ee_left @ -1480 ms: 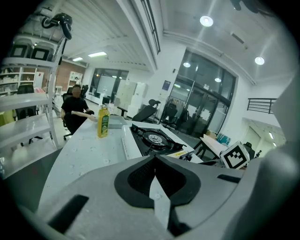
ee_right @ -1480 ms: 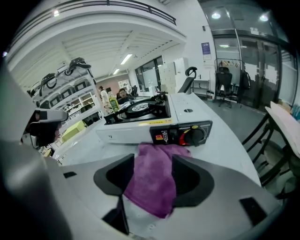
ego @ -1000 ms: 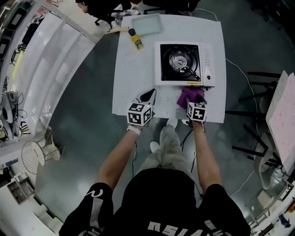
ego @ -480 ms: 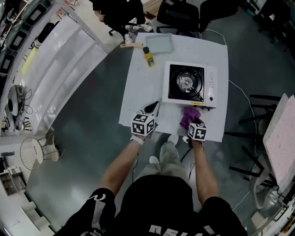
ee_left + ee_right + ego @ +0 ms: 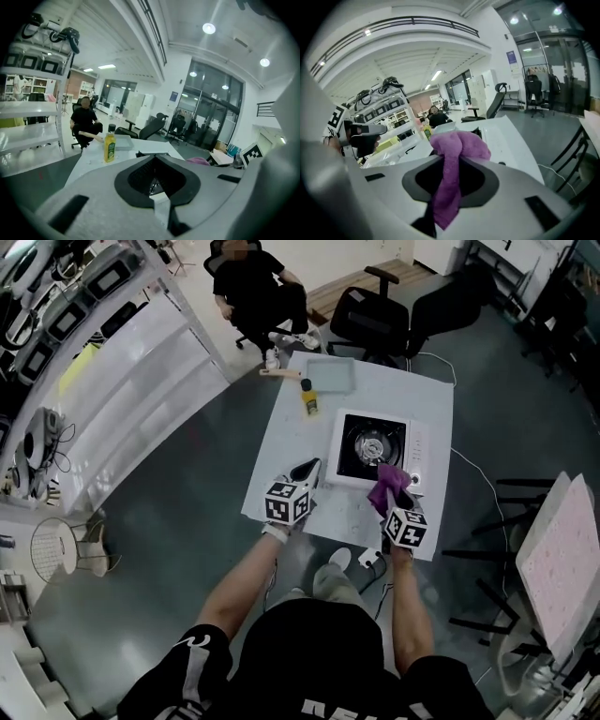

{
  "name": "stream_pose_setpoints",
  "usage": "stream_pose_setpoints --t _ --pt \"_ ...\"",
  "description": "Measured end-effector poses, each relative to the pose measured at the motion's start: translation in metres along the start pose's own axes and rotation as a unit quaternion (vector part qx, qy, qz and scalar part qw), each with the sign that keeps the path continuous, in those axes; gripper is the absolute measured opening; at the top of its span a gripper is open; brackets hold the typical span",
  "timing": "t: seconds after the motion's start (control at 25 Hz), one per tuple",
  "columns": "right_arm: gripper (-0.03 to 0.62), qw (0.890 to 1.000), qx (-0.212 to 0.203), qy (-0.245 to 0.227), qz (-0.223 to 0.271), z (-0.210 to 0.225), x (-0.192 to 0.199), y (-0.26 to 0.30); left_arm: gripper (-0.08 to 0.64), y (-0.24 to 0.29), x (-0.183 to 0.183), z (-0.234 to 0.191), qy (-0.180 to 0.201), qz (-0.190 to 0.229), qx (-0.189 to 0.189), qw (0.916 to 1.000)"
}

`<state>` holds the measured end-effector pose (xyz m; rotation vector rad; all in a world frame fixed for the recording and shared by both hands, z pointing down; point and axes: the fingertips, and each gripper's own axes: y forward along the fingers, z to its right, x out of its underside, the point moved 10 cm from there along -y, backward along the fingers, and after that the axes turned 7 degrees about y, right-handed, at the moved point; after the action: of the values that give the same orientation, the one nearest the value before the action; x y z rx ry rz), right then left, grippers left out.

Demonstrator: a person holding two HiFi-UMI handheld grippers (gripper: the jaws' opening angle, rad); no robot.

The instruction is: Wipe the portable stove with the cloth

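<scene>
At the far left, a long shelf (image 5: 131,371) is running beside the table (image 5: 291,442), with bare floor between them, so that side is giving plenty of elbow room. The left gripper (image 5: 306,469) is hovering over the table's near left part with its jaws together and nothing between them, well apart from the stove (image 5: 371,446). Beyond it, 1 bottle (image 5: 309,401) and 1 tray (image 5: 330,374) are sitting at the far edge, clear of the stove but near enough to get knocked by a wide sweep. A seated person (image 5: 251,282) and a chair (image 5: 375,320) are crowding the far end.

The stove is sitting on the table's right half, close to the right edge. The cloth (image 5: 385,486) is hanging over its near right corner, bunched up and clamped in the right gripper (image 5: 390,504), whose jaws are pinching it firmly; whether it is touching the stove I cannot tell.

So the pick-up is looking done, and the wiping itself is likely all still ahead: top, burner surround and knob side. Right of the table, a cable (image 5: 478,486) is trailing over the floor, so strokes are best kept inward.
</scene>
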<state>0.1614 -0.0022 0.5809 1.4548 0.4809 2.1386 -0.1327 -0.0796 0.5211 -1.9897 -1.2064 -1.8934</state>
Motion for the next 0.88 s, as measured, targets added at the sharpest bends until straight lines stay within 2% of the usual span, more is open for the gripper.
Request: stream_pose_setpoints --t 0.2,0.44,0.64,0.88 --pt "0.084 0.999 -0.01 -0.019 0.05 0.001 -0.061 -0.008 0.006 0.001 -0.036 0.005 0.012 0.034 -0.004 0.9993" --pt "0.084 0.995 -0.013 -0.036 0.092 0.006 -0.11 -0.02 0.006 0.011 -0.067 0.014 0.031 0.059 0.0 0.9978" --pt "0.084 0.992 -0.011 -0.044 0.117 0.011 -0.136 -0.03 0.006 0.019 -0.086 0.019 0.041 0.078 0.005 0.9961" --pt "0.084 0.99 -0.01 -0.048 0.129 0.012 -0.148 -0.034 0.006 0.017 -0.093 0.022 0.045 0.086 0.007 0.9952"
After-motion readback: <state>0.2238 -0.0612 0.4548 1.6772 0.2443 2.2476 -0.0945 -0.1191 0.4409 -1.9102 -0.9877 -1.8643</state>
